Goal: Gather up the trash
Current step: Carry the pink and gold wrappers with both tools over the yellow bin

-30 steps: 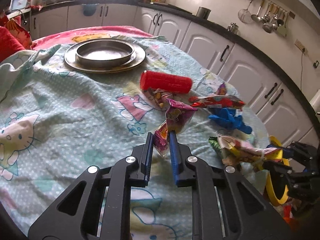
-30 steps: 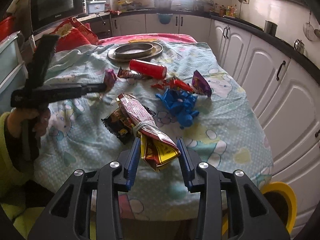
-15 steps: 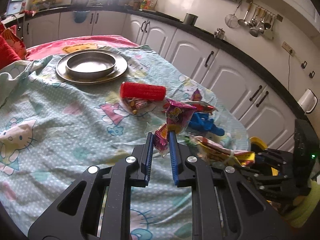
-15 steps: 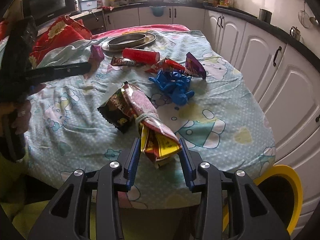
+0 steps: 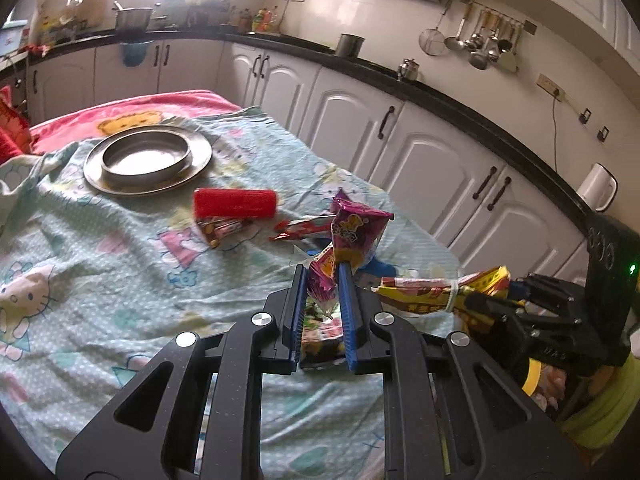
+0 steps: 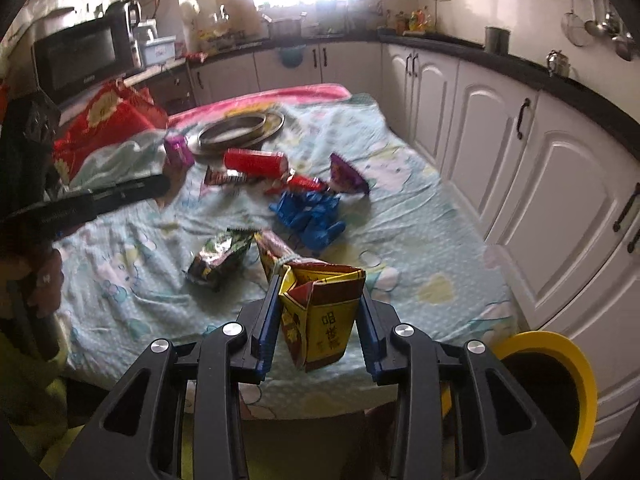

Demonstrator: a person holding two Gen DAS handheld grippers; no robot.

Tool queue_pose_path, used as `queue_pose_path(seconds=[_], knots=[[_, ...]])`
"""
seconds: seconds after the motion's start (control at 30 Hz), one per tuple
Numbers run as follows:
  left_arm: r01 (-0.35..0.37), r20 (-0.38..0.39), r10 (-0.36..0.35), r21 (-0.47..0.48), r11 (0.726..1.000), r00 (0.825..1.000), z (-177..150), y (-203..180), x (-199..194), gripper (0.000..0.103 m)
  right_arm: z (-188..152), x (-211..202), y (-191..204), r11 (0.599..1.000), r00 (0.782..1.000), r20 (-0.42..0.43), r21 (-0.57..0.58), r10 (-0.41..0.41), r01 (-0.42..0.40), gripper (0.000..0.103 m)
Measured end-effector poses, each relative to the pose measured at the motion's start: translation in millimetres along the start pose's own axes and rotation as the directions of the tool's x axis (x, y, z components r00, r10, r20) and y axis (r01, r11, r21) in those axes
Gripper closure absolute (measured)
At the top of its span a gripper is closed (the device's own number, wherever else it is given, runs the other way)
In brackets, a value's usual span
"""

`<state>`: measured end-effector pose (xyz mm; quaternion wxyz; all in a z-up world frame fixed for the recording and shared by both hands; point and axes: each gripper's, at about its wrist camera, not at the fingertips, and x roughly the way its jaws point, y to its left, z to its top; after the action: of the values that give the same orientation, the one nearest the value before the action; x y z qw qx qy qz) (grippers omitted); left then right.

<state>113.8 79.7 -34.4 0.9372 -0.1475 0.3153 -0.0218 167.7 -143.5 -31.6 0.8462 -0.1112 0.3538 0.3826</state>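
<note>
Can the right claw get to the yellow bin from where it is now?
Probably yes. The right claw, shut on a yellow-red snack bag, hangs past the table edge, and the yellow bin sits open just below to its right with nothing between them.

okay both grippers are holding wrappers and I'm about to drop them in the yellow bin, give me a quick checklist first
1. Left gripper shut on the magenta wrapper: ok.
2. Right gripper shut on the yellow-red wrapper: ok.
3. Both wrappers lifted off the bedsheet: ok.
4. Yellow bin in view, lower right of right gripper: ok.
5. Bin opening unobstructed: cannot tell.
6. Wrapper over the bin: not ok.
</note>
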Motion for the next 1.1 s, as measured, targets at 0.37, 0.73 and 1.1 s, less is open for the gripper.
queue_pose_path(seconds=[0.37, 0.73, 1.1], knots=[[0.061, -0.018, -0.060, 0.078, 0.995, 0.998, 0.9, -42.8, 7.2, 0.092, -4.5, -63.4, -30.8, 0.994, 0.990, 0.131, 0.104, -0.059, 0.045, 0.070], [0.117, -0.047, -0.110, 0.167, 0.979, 0.993, -4.6, -88.7, 16.2, 0.092, -21.4, -102.1, -63.1, 0.974, 0.976, 0.172, 0.204, -0.133, 0.097, 0.070], [0.161, -0.073, -0.148, 0.228, 0.960, 0.986, -15.6, -125.1, 21.2, 0.092, -42.6, -125.4, -85.0, 0.954, 0.966, 0.170, 0.262, -0.197, 0.148, 0.070]])
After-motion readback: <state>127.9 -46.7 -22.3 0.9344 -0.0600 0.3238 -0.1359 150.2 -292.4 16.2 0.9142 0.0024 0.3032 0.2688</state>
